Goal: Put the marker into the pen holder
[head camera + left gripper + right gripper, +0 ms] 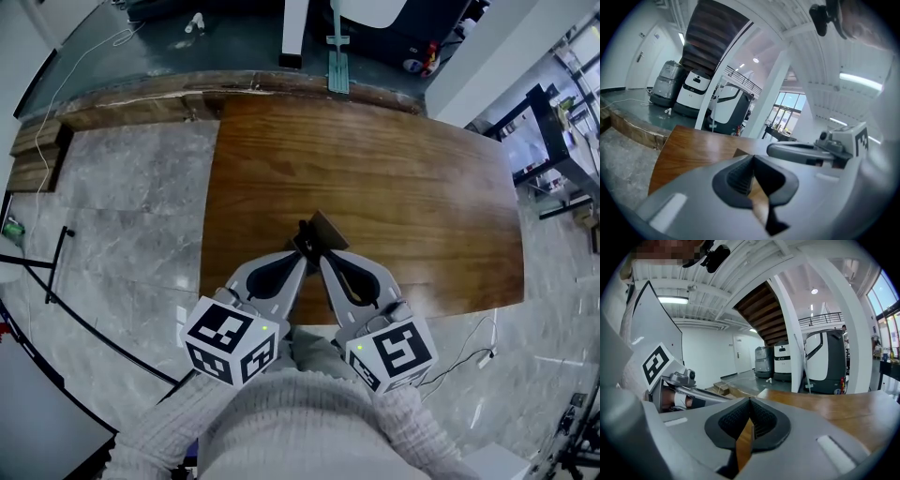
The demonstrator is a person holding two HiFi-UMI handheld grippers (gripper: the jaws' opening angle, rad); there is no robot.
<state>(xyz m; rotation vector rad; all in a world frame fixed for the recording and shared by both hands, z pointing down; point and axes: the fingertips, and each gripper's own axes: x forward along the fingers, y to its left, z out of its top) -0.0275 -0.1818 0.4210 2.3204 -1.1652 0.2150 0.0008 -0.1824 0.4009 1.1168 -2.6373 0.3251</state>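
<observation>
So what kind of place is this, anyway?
Likely a big lobby or hall of a tech building: marble floor, a staircase overhead, and large white machines parked at the back.

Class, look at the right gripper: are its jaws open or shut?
Shut: the right gripper has its jaws meeting at the tips, nothing between them.
</observation>
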